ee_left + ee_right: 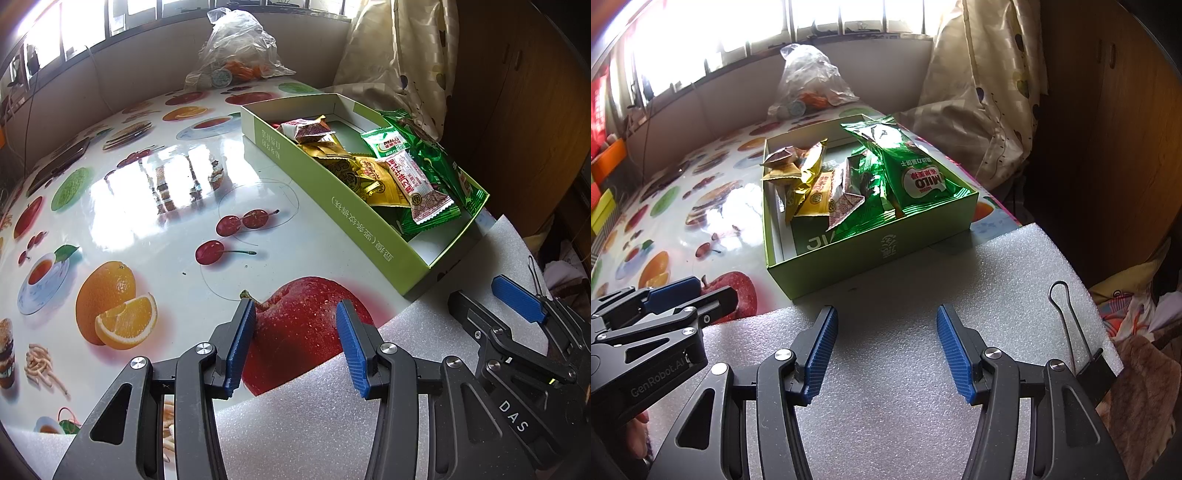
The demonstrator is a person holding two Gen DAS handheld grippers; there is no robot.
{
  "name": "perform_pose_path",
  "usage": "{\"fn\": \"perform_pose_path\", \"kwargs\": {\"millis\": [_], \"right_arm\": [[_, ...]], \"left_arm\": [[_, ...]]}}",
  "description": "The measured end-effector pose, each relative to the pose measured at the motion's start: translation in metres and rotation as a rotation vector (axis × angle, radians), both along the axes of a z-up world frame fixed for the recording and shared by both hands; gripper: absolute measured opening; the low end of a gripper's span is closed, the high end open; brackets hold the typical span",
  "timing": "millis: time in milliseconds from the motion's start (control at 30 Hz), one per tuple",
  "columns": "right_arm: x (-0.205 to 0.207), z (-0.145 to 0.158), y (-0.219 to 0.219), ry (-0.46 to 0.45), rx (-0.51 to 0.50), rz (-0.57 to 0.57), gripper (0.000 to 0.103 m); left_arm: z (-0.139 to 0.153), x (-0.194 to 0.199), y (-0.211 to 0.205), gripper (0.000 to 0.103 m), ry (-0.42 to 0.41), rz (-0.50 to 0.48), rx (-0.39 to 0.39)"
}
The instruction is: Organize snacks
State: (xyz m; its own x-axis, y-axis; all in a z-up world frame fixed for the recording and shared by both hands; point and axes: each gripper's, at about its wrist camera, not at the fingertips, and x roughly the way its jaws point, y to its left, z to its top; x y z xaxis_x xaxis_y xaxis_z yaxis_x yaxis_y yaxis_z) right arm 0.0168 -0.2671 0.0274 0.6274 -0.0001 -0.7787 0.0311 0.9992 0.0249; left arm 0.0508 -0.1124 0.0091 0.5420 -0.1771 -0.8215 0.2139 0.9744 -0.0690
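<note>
A shallow green cardboard box (pixel 317 184) (pixel 871 254) stands on the fruit-print table and holds several snack packets: green Milo bags (pixel 916 173) (pixel 439 162), yellow packets (pixel 809 192) (pixel 373 177) and a red-and-white packet (pixel 421 184) (pixel 846 203). My left gripper (pixel 295 339) hovers open over the printed apple near the table's front edge, nothing between its blue pads. My right gripper (pixel 886 347) stands open above the white foam sheet, just in front of the box, empty as well. Each gripper shows at the edge of the other's view: the right gripper (pixel 517 306) and the left gripper (pixel 690 295).
A white foam sheet (pixel 923 280) (pixel 332 406) covers the near right part of the table. A clear plastic bag (pixel 240 48) (pixel 809 81) with items sits at the far edge under the window. A curtain (pixel 990 92) and wooden cabinet (pixel 1108 147) lie right. A binder clip (pixel 1071 325) sits by the right gripper.
</note>
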Motion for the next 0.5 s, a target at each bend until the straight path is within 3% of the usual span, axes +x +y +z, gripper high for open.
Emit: {"fn": "perform_pose_path", "kwargs": {"millis": [500], "right_arm": [[-0.0003,-0.0003,-0.0005,-0.001,0.001,0.001,0.056]], "left_arm": [[-0.0001,0.0000,0.0003,0.047,0.000,0.000,0.001]]}}
